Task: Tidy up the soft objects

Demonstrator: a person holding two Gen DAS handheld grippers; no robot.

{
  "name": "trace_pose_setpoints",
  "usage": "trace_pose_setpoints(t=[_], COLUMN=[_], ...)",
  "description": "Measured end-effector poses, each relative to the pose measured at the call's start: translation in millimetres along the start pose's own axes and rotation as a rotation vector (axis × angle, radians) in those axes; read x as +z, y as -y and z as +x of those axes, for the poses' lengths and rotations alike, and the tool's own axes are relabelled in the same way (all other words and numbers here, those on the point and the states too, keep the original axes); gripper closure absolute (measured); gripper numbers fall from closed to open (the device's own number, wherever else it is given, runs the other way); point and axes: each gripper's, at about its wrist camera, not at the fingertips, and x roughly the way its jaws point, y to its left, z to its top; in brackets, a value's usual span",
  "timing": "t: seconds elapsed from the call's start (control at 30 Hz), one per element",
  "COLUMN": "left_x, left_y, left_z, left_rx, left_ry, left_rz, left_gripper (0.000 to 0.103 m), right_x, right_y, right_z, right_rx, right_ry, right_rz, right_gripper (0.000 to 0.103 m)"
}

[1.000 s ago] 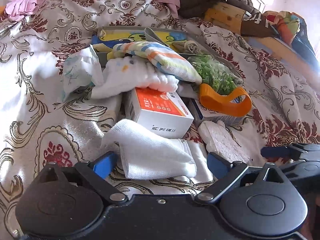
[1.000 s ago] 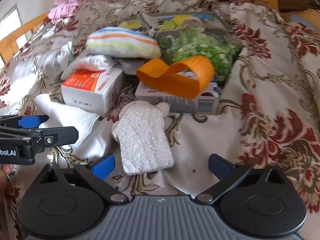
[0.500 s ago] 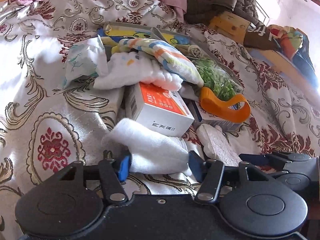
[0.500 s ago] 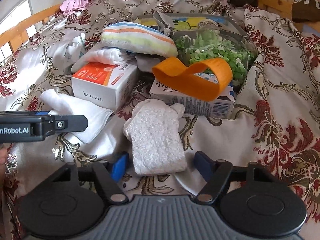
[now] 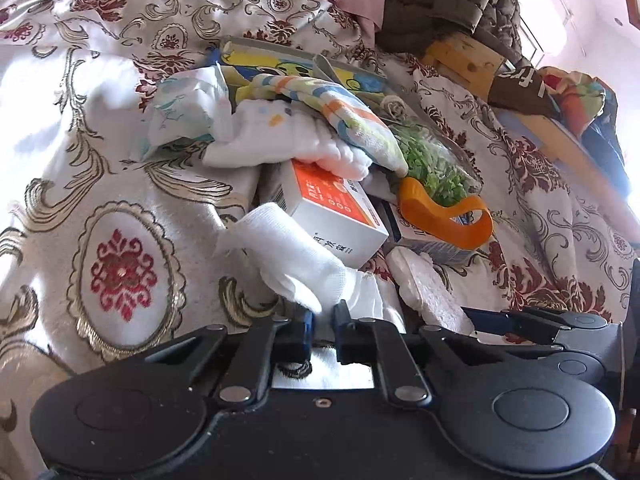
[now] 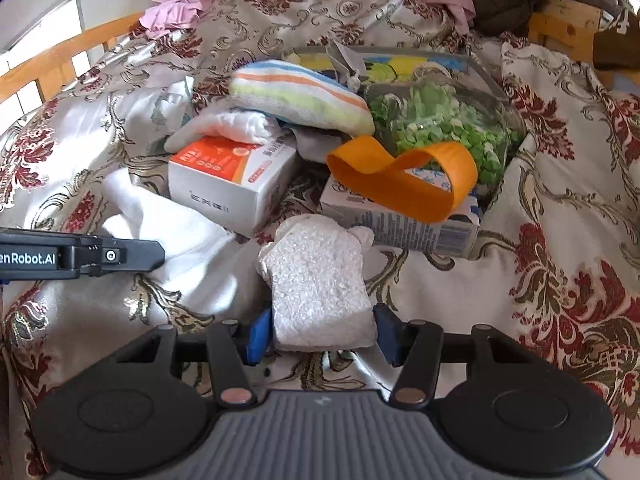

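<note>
Left gripper (image 5: 322, 330) has just closed, pinching the white sock (image 5: 292, 260); right gripper (image 6: 322, 336), closing, clamps the fuzzy white cloth (image 6: 318, 284) on the bed (image 6: 560, 240).

Left gripper (image 6: 132, 255), seen side-on from the right wrist view: white lettering on the black arm, cut off at the frame edge, reads "enRobot.AI".

Orange-and-white box (image 5: 336, 216): black Chinese characters along its white side and small white print on the orange top, too small and skewed to make out.

Same box in the right wrist view (image 6: 232, 178): print on the side, illegible.

Carton (image 6: 400, 224) under the orange strap (image 6: 404, 184): fine print and a barcode-like patch on its side, unreadable.

Dark cloth (image 5: 516, 90) at upper right: white letters, not legible.
</note>
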Motion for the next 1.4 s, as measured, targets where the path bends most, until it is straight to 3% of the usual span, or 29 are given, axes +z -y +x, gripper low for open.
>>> trace_pose_setpoints(t=[0.27, 0.5, 0.83, 1.3, 1.33, 1.37, 1.4], left_x=[-11.0, -19.7, -10.8, 0.7, 6.0, 11.1, 17.4], left_y=[21.2, 26.8, 43.6, 60.4, 63.9, 67.0, 70.0], left_z=[-11.8, -28.4, -57.0, -68.4, -66.9, -65.2, -63.2], left_rx=[-0.001, 0.015, 0.035, 0.091, 0.087, 0.084, 0.082], left_ry=[0.038, 0.086, 0.198, 0.317, 0.325, 0.333, 0.339], left_rz=[0.022, -0.017, -0.010, -0.036, -0.031, -0.024, -0.018], left_gripper=[0.097, 0.098, 0.098, 0.098, 0.098, 0.098, 0.098], right_x=[-0.3, -0.4, 3.4, 10.5, 14.3, 18.8, 23.6], right_y=[-10.5, -14.3, -7.5, 4.4, 6.8, 8.7, 10.3], right_z=[-9.7, -29.5, -47.4, -66.4, -66.1, -64.7, -62.5], right_rx=[0.018, 0.019, 0.019, 0.003, 0.009, 0.011, 0.006], right_ry=[0.054, 0.165, 0.274, 0.391, 0.398, 0.407, 0.413], right_rz=[-0.052, -0.070, -0.040, -0.003, -0.004, -0.018, -0.036], right_gripper=[0.045, 0.045, 0.045, 0.045, 0.047, 0.062, 0.066])
